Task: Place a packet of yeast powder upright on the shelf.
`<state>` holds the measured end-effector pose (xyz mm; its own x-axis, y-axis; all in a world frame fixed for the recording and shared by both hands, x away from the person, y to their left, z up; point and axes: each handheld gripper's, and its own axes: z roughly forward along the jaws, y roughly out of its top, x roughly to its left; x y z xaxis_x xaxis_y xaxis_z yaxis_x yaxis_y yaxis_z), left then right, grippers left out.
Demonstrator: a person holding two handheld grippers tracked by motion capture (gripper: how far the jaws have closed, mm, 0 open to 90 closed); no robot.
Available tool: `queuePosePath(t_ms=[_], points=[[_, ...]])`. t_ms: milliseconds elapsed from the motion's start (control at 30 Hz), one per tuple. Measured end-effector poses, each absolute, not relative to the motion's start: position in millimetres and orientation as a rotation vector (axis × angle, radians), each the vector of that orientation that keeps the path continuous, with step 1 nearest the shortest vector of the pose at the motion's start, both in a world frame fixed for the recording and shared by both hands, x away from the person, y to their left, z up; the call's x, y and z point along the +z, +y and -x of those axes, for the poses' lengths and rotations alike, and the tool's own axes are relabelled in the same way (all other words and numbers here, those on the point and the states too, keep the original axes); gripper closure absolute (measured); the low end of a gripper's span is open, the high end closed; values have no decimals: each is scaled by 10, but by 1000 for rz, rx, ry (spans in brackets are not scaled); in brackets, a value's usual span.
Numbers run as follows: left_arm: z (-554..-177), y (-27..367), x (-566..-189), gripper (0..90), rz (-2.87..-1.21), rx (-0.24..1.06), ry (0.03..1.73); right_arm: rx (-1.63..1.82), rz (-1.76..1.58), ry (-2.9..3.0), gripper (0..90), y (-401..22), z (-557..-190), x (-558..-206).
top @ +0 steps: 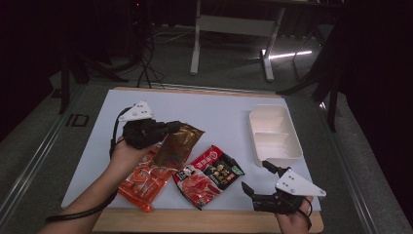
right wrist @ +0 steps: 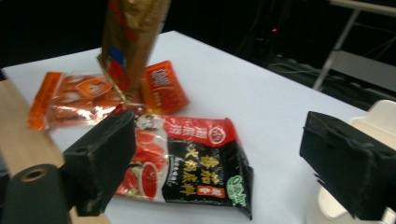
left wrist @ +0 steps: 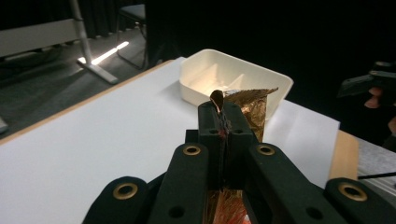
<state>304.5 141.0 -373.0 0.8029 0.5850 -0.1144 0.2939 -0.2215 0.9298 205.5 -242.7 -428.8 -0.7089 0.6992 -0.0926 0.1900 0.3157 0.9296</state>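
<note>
Left gripper (top: 171,127) is pinching the brown-gold packet (top: 178,144) by its top edge, dangling it clear of the snack packets (top: 207,175), presumably for carrying right to the white tray (top: 275,134). Right gripper (top: 255,178) is waiting near-right, jaws spread wide, empty.

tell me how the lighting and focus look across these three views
High view: dim room, lit white table, sharp enough. Left gripper view: glare on the gold packet and white tray, dark background. Right gripper view: right gripper jaws close and soft, gold packet blurred.
</note>
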Motion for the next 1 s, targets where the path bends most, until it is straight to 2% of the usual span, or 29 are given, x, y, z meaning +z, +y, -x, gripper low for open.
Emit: queuePosePath(t_ms=[400, 433, 600, 867, 1000], points=[[-2967, 1074, -3803, 893, -1808, 221, 599, 1428, -745, 2112, 98, -2378, -2075, -4156], [-2958, 1055, -3805, 893, -1795, 214, 598, 1445, -758, 2120, 132, -2363, -2094, -4104], [-2920, 925, -3786, 892, -1791, 204, 552, 1454, -736, 2115, 182, -2309, -2172, -3980], [-2902, 754, -3802, 892, -1728, 179, 522, 1496, -723, 2125, 187, -2200, -2354, -3834], [-2878, 674, -3822, 892, -1683, 206, 514, 1496, -722, 2133, 208, -2178, -2439, -3798]])
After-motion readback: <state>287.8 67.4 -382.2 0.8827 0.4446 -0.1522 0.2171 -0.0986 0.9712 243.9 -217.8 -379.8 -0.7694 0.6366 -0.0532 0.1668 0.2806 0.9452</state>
